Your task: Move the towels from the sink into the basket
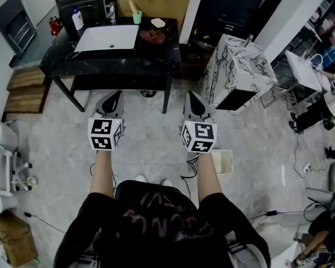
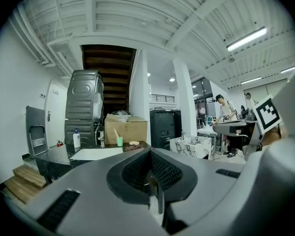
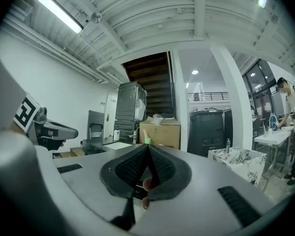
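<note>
Grey grippers (image 2: 150, 151) (image 3: 148, 147) closed, both empty

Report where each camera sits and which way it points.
Head view: on the person's head, looking steeply down at the floor and sink table; shows forearms, torso, left tool, right tool.
Left gripper view: on the left tool, facing forward at the sink table; shows its shut jaws.
Right gripper view: on the right tool, facing forward too; shows its shut jaws.
Shared: all see the cardboard box.
</note>
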Available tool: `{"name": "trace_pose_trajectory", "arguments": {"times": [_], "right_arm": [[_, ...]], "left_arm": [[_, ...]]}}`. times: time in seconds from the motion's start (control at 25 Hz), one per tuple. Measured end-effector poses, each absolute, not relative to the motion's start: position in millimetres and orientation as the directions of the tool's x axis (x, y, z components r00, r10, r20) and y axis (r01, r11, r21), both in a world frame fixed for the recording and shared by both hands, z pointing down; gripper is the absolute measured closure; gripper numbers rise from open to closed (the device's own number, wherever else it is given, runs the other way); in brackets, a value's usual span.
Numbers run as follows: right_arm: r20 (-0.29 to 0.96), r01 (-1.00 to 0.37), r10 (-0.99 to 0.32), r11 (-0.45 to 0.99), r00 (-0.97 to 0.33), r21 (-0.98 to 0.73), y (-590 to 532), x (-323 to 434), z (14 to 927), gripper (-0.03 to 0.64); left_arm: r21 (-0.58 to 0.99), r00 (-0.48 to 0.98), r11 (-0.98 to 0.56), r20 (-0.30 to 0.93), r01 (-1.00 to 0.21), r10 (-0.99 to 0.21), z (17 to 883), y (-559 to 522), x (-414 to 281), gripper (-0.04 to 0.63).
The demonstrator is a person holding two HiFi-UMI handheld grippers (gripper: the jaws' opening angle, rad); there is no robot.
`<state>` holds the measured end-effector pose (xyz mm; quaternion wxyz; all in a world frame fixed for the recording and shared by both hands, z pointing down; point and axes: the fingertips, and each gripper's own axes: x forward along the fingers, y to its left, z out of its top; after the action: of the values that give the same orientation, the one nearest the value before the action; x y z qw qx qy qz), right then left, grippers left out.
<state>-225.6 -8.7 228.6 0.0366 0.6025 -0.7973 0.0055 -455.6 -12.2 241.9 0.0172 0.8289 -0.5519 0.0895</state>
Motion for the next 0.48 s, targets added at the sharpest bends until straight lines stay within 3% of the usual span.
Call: {"name": "trace_pose_trajectory", "arguments": {"times": [0.48], "right_arm": [[0.115, -0.960, -0.956, 0.276, -0.270, 0.040, -3.0, -263.5, 255.4, 0.603]], "left_arm": [[-0.067, 0.433, -0.452, 0.189, -0.890, -0.881, 257.3, -13.9, -475.2, 0.578]]}}
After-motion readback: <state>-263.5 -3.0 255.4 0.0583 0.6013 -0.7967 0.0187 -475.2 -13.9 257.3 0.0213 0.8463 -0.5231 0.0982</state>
